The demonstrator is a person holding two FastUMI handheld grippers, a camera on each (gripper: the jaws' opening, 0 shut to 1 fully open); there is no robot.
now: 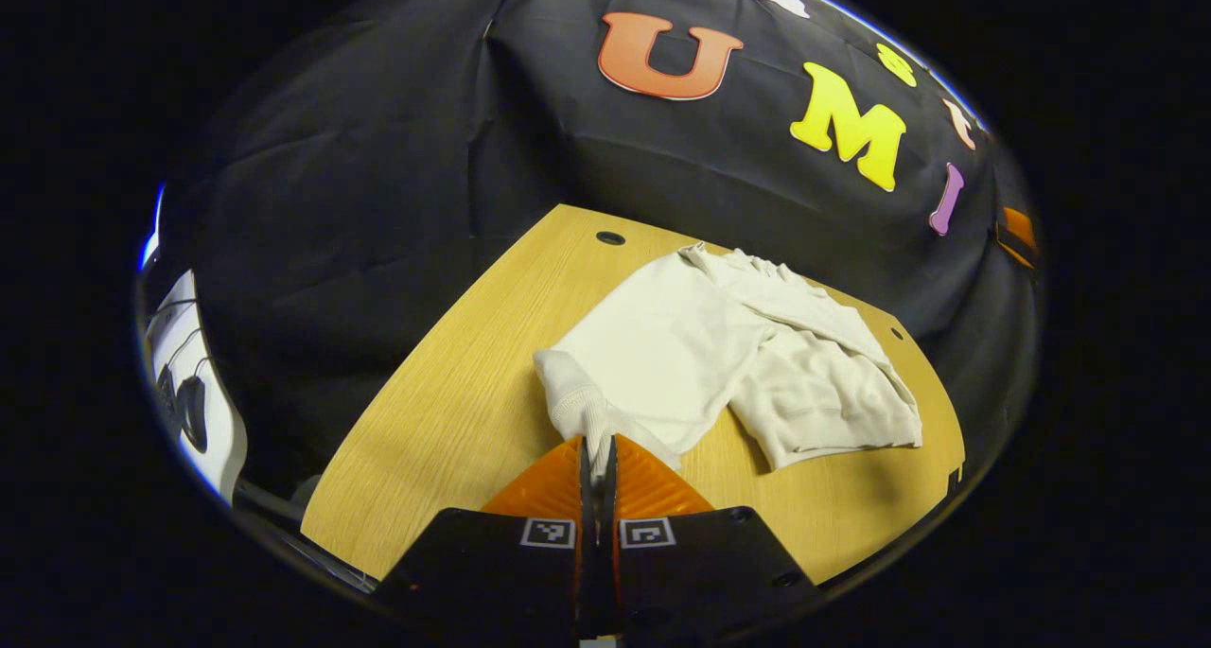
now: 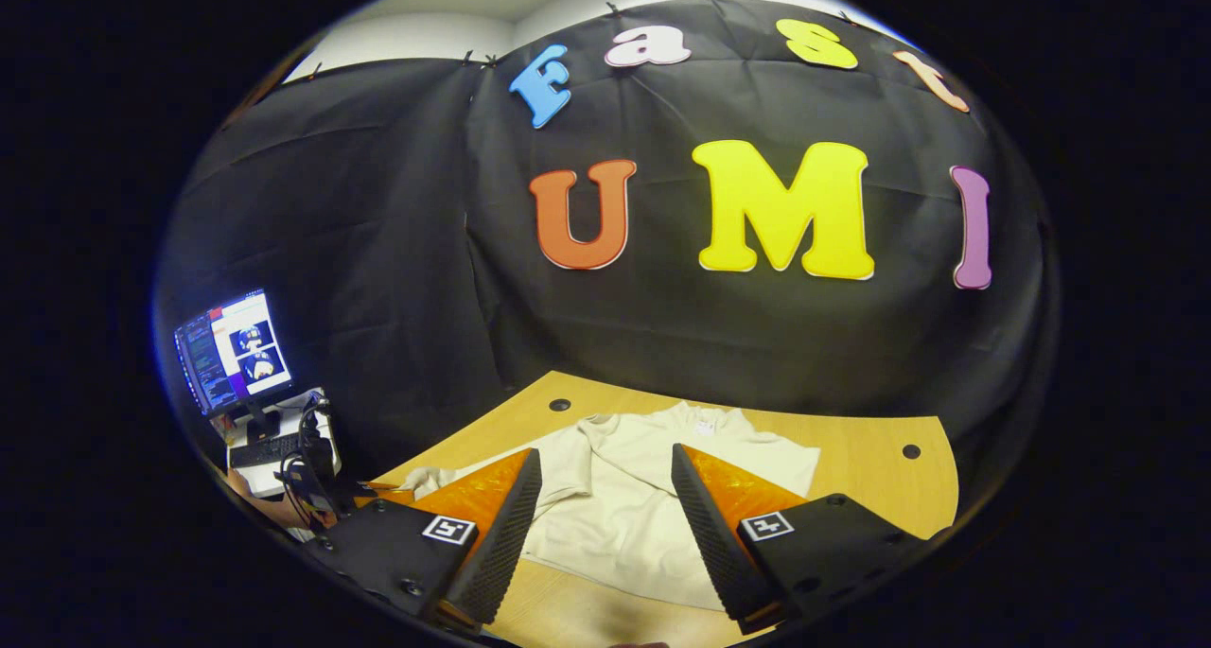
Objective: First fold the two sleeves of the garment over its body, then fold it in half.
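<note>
Garment (image 1: 681, 355) lies on the table (image 1: 454, 421) with one sleeve already folded over its body, the left gripper (image 1: 598, 459) pinching the other sleeve's cuff (image 1: 572, 397), the right gripper (image 2: 605, 525) spread, halving fold left.

A lab booth: black cloth wall (image 2: 378, 251), wooden table (image 1: 454, 411), monitor (image 2: 232, 350).
</note>
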